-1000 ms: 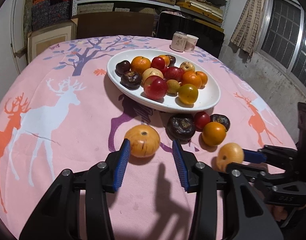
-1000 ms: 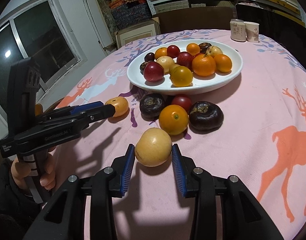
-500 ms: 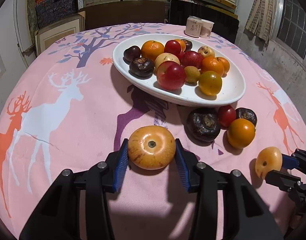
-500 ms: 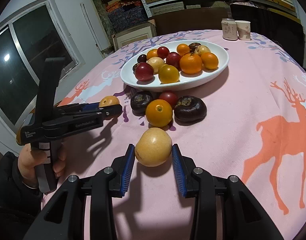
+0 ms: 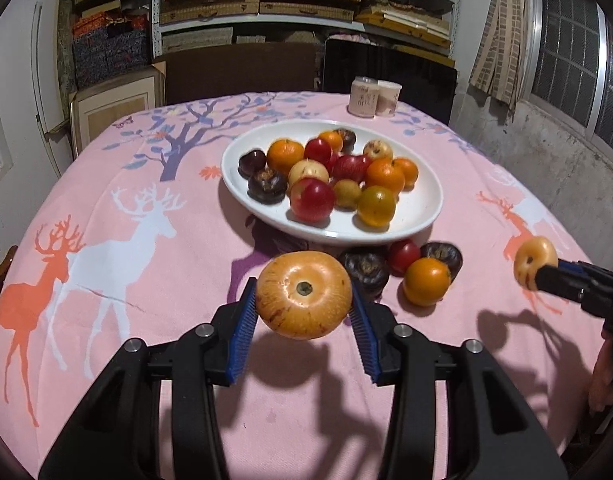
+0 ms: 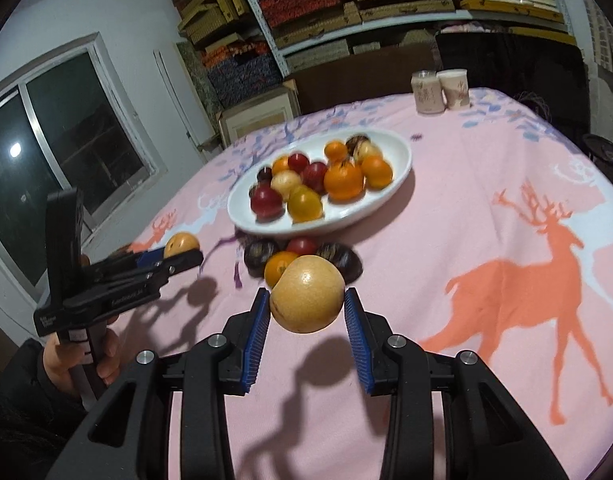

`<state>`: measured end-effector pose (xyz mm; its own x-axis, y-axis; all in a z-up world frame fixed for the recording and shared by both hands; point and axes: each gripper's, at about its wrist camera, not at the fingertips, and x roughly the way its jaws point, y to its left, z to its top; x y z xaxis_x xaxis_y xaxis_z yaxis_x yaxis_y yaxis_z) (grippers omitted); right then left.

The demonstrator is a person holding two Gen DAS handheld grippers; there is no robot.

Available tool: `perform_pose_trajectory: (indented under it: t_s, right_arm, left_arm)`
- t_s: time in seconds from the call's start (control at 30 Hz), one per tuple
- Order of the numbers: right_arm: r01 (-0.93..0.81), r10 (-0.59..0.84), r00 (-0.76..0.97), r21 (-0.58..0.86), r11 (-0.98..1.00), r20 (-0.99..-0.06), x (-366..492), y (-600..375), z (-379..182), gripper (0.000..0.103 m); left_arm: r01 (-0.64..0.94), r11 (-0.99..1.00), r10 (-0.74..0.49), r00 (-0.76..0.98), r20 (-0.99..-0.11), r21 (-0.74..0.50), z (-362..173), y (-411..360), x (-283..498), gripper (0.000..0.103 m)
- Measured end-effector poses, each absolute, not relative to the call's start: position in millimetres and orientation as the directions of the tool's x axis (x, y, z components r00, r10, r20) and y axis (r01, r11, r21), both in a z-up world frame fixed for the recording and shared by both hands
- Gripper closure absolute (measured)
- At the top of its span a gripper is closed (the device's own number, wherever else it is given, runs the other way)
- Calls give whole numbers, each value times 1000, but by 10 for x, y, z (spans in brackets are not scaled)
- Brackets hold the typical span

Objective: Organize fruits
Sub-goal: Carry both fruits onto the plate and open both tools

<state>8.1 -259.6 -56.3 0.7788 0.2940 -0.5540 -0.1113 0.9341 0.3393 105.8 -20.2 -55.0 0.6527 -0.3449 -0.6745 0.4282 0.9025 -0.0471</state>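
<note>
While both hands hang above the pink deer-print tablecloth [image 5: 106, 240], each one has a fruit pinched and lifted clear, the shadows falling on the cloth underneath. Starting at the left: the left gripper [image 5: 304, 300] has its blue pads clamped on either side of a flattish orange-yellow fruit [image 5: 303, 295], stem pit facing the lens, streaked skin plain to see, and that detail shows only from the left wrist; from the right wrist the same fruit is a small orange ball [image 6: 181, 243] at the tip of the black tool, but there you get the person's hand [image 6: 80, 364] wrapped round the handle and a dark sleeve below it. Moving across, the white oval plate [image 5: 426, 216] sits mid-table, loaded with oranges, red fruits, pale ones and dark purple ones. Just in front of its near rim, on the cloth, a little cluster: two dark purple fruits, a red one and an orange [image 5: 426, 281]. Two paper cups [image 5: 374, 97] stand at the far edge. Over to the right, the right gripper [image 6: 306, 310] squeezes a smooth pale-yellow fruit [image 6: 307, 294] between its pads; the left wrist view catches that fruit from the side, showing its dimple, and only the tips of the fingers holding it.
</note>
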Motion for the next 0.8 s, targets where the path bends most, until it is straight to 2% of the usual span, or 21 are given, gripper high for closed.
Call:
perform_pose_trajectory:
  t_s: [0.13, 0.3, 0.47, 0.7, 0.73, 0.77, 0.8]
  right_arm:
    - [-114, 271, 805, 312, 943, -527, 288, -2669, -338, 65]
    - [-111, 242, 819, 271, 956, -519, 856, -2678, -147, 65]
    - [-110, 229, 813, 245, 963, -535, 1445, -2597, -126, 65]
    - [-138, 230, 787, 200, 970, -572, 1955, -2444, -224, 64]
    - [-139, 229, 784, 197, 970, -576, 1974, -2435, -238, 62]
    - [-137, 224, 790, 192, 972, -571, 1972, -2437, -246, 53]
    - [-135, 219, 798, 188, 973, -562, 1954, -2440, -246, 50]
  left_arm:
    - [423, 906, -324, 686, -651, -6, -307, -287, 1162, 60]
    - [413, 911, -303, 676, -672, 5, -121, -534, 1657, 60]
    - [393, 918, -302, 624, -721, -45, -195, -685, 2248, 60]
    - [411, 911, -288, 592, -753, -25, -347, -900, 2593, 59]
    - [412, 911, -287, 588, -757, -25, -362, -917, 2609, 58]
    - [414, 910, -295, 587, -754, -33, -364, -920, 2616, 49]
    - [408, 913, -292, 602, -744, -28, -352, -912, 2603, 42]
